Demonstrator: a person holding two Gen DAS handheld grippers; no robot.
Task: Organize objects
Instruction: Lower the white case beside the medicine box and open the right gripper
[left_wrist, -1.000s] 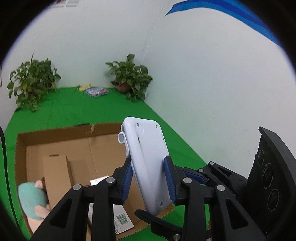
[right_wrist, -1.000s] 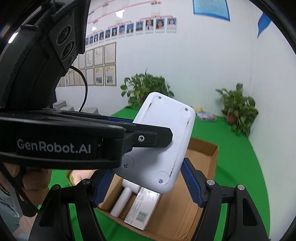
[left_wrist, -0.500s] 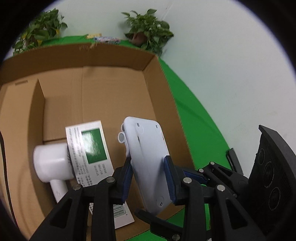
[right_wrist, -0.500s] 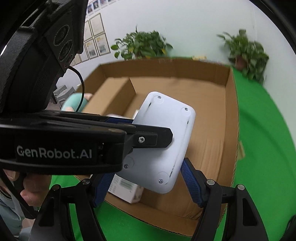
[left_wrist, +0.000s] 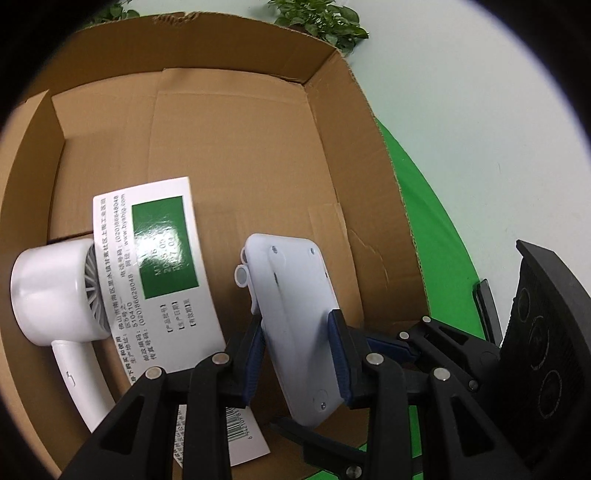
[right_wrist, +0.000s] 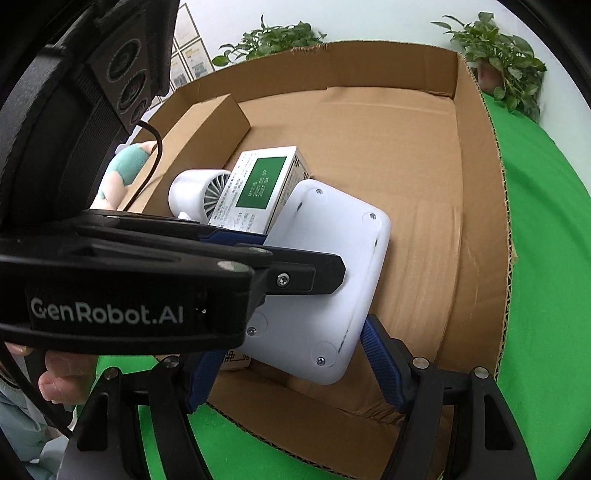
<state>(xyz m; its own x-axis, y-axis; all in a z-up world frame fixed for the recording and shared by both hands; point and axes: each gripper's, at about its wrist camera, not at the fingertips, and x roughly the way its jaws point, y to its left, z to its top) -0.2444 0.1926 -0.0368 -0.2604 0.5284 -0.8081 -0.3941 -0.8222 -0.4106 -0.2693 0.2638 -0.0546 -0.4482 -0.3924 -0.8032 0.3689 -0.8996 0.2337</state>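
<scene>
While both grippers clamp it, white device (left_wrist: 295, 325) has descended into box (left_wrist: 332, 122).

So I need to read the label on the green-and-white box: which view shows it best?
The left wrist view: the box lies close, its printed face up and its text large. The right wrist view shows the box smaller, farther off, its near end hidden behind the white device.

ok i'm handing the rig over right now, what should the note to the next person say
Tools: left tool shut on the white flat device across its thin sides; right tool shut on the same device across its width.
Things: device held tilted over the bare floor of the cardboard box, right of the green-label carton and white hair dryer.
Done: carton and dryer are in the box.
Left: set the device down, release both tools; the plush toy lies outside the box.
</scene>
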